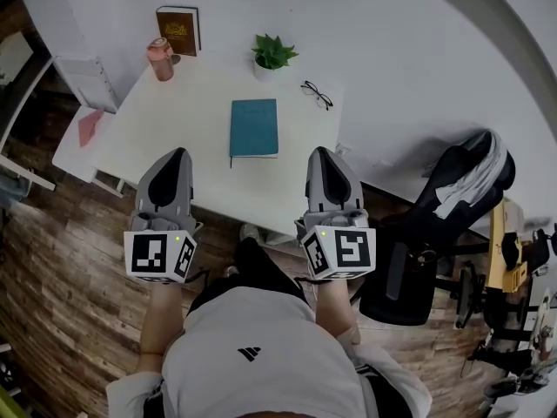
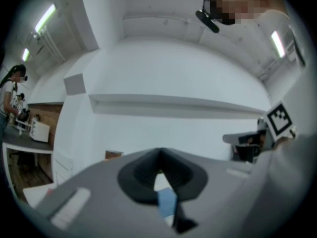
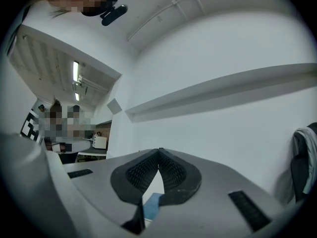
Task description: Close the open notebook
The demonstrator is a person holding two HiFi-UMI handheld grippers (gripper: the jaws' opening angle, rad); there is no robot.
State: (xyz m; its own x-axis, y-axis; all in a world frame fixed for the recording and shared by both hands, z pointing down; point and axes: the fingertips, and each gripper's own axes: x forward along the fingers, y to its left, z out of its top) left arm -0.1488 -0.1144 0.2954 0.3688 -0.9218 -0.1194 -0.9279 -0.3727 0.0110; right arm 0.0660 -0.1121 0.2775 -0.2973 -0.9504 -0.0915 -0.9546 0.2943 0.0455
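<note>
A teal notebook (image 1: 254,127) lies shut and flat on the white table (image 1: 174,120), about mid-table. My left gripper (image 1: 177,155) hovers over the table's front edge, left of the notebook and nearer to me, with its jaws shut and nothing between them. My right gripper (image 1: 320,153) hangs level with it on the notebook's right, jaws also shut and empty. In the left gripper view the closed gripper (image 2: 159,152) points at the white wall, and a strip of the notebook (image 2: 167,202) shows below the pads. The right gripper (image 3: 159,151) shows the same, with the notebook (image 3: 152,205) underneath.
At the table's back stand a brown book (image 1: 178,30), a pink cup (image 1: 160,59) and a small potted plant (image 1: 272,55); glasses (image 1: 317,94) lie to the right. A black chair (image 1: 435,233) with cloth on it stands at the right, a low white side table (image 1: 74,146) at the left.
</note>
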